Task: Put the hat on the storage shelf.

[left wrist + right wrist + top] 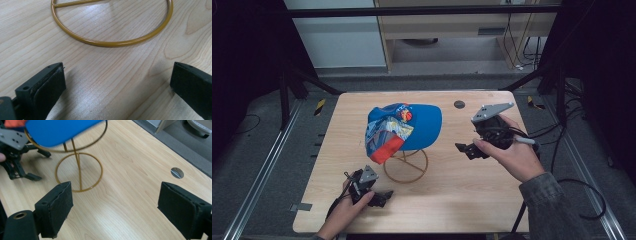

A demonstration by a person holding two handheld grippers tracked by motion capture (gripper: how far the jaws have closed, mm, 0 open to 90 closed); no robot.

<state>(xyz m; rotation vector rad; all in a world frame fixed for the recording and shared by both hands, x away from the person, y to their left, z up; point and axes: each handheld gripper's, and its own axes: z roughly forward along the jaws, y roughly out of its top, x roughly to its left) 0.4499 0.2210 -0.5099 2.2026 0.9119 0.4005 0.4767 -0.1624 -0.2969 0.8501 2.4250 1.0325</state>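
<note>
From the high view, a blue cap (404, 129) with a printed panel sits on a gold wire stand (406, 166) near the middle of the desk (462, 200); the left hand-held gripper (377, 196) lies low just beside the stand's ring base, and the right hand-held gripper (469, 149) hovers to the right, well apart from the cap. In the left gripper view, the left hand-held gripper (116, 82) has its jaws spread wide over bare wood, empty, with the ring base (110, 43) just ahead, something the high view only hints at. In the right gripper view, the right hand-held gripper (125, 210) is likewise spread and empty, aimed at the stand (79, 172) under the cap's brim (60, 131); it alone shows the thin upright post. The likely risk: the stand looks light, so a nudge to ring or brim could tip it and drop the cap.
</note>
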